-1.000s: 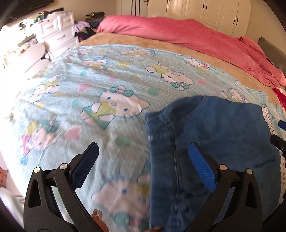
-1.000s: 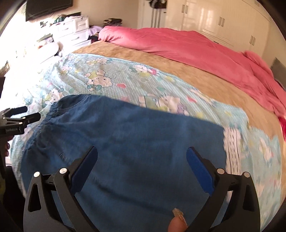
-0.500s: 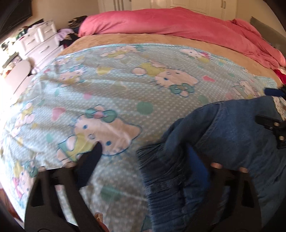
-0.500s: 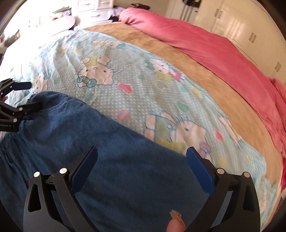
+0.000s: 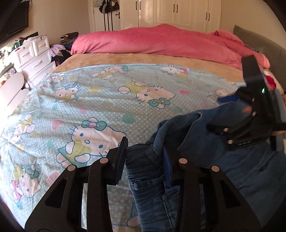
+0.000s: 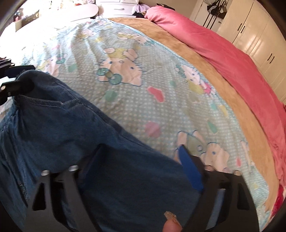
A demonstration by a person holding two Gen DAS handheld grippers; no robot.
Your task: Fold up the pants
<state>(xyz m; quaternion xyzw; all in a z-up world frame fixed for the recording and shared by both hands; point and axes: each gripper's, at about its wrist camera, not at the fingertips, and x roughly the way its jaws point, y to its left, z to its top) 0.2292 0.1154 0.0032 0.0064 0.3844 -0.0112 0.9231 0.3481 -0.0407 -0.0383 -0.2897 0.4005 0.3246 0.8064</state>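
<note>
Blue denim pants point(image 5: 232, 160) lie on a light-blue Hello Kitty sheet point(image 5: 107, 100) on the bed. My left gripper point(image 5: 144, 160) is shut on a bunched edge of the pants and lifts it off the sheet. My right gripper point(image 6: 141, 169) has its jaws closing over the pants point(image 6: 71, 128), with denim between them; the frame is blurred. The right gripper also shows at the right of the left wrist view point(image 5: 250, 125). The left gripper shows at the left edge of the right wrist view point(image 6: 16, 85), holding the lifted pants corner.
A pink duvet point(image 5: 160, 42) is heaped along the far side of the bed over a tan blanket point(image 5: 143, 59). White drawers point(image 5: 34, 58) stand at the left, white wardrobes point(image 5: 178, 14) behind.
Both grippers were open over the flat pants. The left one has closed on the pants' edge and raised it. The right one has narrowed around the denim and moved along it.
</note>
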